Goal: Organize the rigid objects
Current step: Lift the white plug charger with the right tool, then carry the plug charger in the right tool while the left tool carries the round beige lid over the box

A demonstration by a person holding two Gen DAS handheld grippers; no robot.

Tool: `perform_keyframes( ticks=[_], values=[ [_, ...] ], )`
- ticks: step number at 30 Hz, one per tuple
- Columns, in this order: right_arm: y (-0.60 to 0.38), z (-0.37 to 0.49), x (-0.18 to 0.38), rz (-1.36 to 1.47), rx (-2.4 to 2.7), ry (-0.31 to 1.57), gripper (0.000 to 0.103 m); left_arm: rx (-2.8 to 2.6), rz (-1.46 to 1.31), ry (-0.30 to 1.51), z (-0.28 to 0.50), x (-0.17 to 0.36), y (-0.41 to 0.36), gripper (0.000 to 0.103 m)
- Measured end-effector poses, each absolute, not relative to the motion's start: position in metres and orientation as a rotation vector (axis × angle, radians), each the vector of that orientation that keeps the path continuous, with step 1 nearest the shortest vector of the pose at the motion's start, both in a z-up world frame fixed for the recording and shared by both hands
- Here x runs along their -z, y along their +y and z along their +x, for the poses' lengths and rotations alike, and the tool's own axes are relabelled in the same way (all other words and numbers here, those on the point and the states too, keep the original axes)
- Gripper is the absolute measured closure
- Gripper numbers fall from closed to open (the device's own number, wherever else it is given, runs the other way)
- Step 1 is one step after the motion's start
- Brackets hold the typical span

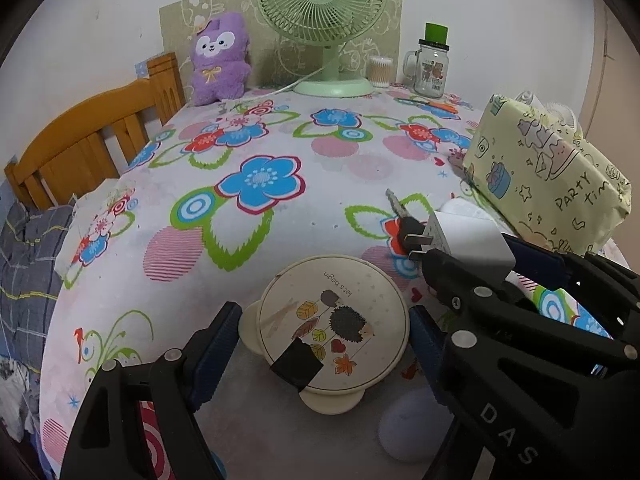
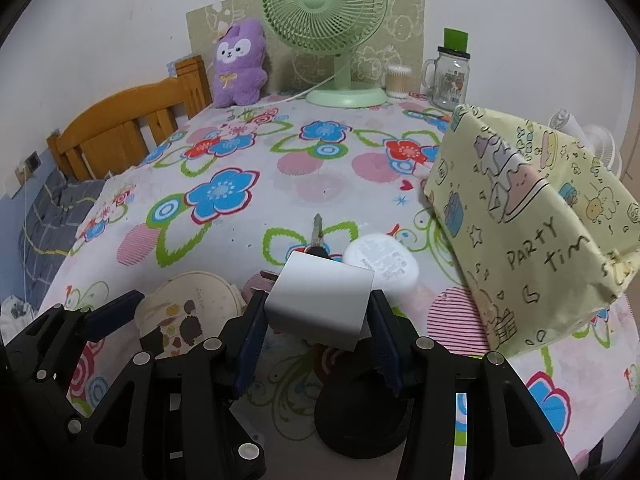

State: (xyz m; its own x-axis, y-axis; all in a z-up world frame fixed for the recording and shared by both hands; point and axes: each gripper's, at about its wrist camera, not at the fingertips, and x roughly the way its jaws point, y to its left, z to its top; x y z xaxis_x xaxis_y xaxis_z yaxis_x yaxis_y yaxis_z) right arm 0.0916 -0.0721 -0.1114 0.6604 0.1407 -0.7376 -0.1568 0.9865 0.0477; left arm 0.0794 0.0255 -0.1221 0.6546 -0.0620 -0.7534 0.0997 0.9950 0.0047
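My left gripper (image 1: 324,340) is shut on a round cream lid with a hedgehog picture (image 1: 332,320), its pads pressing both sides just above the flowered tablecloth. The lid also shows in the right wrist view (image 2: 188,312). My right gripper (image 2: 318,312) is shut on a white charger plug (image 2: 320,300), held above the table; it shows in the left wrist view (image 1: 468,240) with its prongs pointing left. A key with a black head (image 2: 317,236) lies just beyond the plug. A white round container (image 2: 380,264) sits beside it.
A yellow "Party Time" wrapped box (image 2: 532,216) leans at the right. A green fan (image 2: 324,12), purple plush (image 2: 238,64), glass mug jar (image 2: 450,76) and cotton swab tub (image 2: 398,80) stand at the back. A wooden headboard (image 2: 120,128) is at left. A black round object (image 2: 362,420) lies under my right gripper.
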Motion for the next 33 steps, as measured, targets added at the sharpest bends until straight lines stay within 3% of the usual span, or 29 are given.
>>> perform_keyframes(
  ticks=[33],
  values=[
    [-0.106,0.068,0.041,-0.001,-0.127,0.739,0.050,0.118,0.089,0.755,0.061,0.054,-0.006,0.018]
  ],
)
